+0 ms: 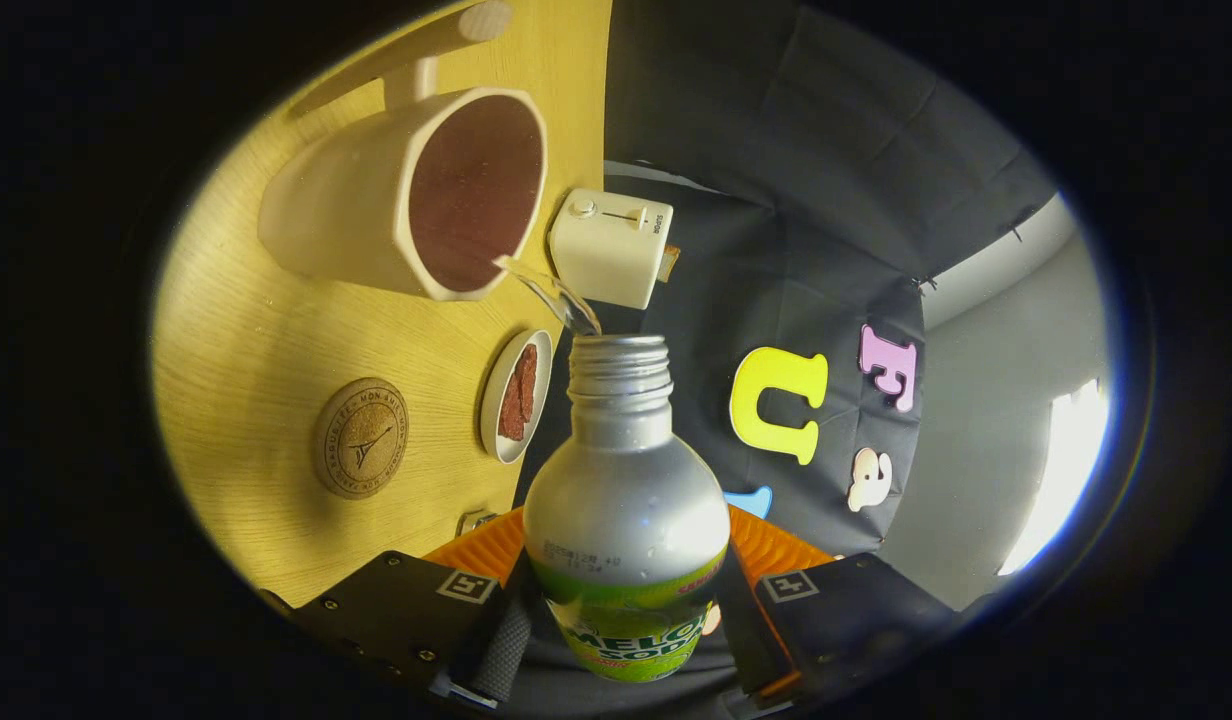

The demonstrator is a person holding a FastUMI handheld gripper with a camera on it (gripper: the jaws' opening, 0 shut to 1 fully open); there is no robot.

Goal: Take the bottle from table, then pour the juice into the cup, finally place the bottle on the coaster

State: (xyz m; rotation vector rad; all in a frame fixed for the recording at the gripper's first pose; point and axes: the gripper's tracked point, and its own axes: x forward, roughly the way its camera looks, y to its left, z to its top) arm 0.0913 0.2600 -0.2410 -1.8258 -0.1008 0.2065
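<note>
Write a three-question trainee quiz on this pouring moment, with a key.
1. True or false: the gripper is shut on the bottle.
2. Where is the stream from the bottle's open mouth going? A) into the cup B) onto the coaster C) into the small dish
3. Fill in: the white toaster stands just beyond the ____.

Key: 1 true, both fingers press the bottle's sides. 2 A, it reaches the cup's rim. 3 cup.
</note>
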